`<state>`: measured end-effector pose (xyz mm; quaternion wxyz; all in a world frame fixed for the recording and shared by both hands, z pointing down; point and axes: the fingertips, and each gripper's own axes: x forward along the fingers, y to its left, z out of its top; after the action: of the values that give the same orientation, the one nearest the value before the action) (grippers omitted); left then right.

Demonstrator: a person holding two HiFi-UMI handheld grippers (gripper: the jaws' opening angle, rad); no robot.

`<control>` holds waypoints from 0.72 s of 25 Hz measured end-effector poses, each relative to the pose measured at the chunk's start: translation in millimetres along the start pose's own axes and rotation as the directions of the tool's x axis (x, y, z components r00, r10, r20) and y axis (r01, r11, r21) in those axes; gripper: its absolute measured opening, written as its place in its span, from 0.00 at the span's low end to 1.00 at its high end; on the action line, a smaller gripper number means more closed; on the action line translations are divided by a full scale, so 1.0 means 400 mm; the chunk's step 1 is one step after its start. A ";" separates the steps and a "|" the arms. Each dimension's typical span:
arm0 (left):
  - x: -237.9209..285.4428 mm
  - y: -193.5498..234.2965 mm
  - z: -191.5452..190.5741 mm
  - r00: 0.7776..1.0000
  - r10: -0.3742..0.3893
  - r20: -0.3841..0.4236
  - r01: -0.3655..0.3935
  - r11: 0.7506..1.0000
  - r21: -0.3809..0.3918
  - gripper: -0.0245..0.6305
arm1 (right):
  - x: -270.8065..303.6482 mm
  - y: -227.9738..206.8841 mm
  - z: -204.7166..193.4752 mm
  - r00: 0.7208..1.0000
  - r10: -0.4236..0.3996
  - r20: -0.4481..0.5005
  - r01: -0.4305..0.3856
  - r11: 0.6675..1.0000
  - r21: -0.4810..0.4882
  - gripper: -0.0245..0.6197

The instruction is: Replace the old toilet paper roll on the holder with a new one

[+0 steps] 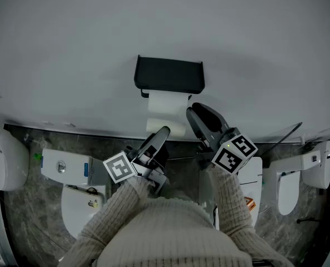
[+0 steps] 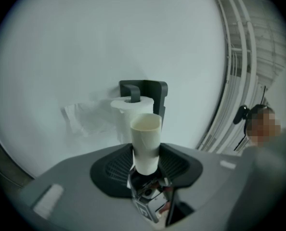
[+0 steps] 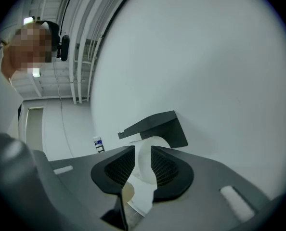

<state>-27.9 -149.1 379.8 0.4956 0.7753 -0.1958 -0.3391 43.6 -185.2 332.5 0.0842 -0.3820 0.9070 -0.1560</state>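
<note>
A black wall holder (image 1: 168, 75) carries a full white toilet paper roll (image 1: 168, 103), with a loose sheet (image 2: 85, 117) trailing from it. Just below the roll, my left gripper (image 1: 162, 133) is shut on an empty cream cardboard tube (image 1: 168, 128). The tube (image 2: 146, 138) stands up from between the jaws of that gripper (image 2: 146, 158), in front of the roll (image 2: 128, 110) and the holder (image 2: 150, 88). My right gripper (image 1: 197, 115) is at the roll's right side, open. The roll (image 3: 150, 146) shows in the gap of that gripper (image 3: 143, 160), under the holder (image 3: 157, 126).
A plain white wall (image 1: 165, 21) fills the space behind the holder. Below on the dark floor are white toilets at the left (image 1: 6, 160) and right (image 1: 315, 168) and a cistern (image 1: 65, 168). White pipes (image 2: 239, 57) run up the wall to one side.
</note>
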 end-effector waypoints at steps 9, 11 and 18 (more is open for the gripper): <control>-0.060 -0.007 0.009 0.999 0.030 0.023 -0.031 0.999 0.037 0.30 | -0.046 0.063 -0.033 0.999 -0.017 0.032 0.016 1.000 0.020 0.15; -0.077 -0.008 0.009 0.999 0.039 0.030 -0.040 0.998 0.044 0.30 | -0.050 0.076 -0.055 1.000 -0.012 0.018 0.011 0.999 0.032 0.13; -0.128 -0.019 0.004 0.997 0.061 0.045 -0.064 0.995 0.070 0.30 | -0.078 0.104 -0.119 1.000 -0.029 -0.014 0.029 0.998 0.064 0.06</control>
<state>-64.8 -114.0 389.4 0.4738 0.7785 -0.2426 -0.3326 24.8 -124.9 363.6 0.0883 -0.3912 0.8964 -0.1886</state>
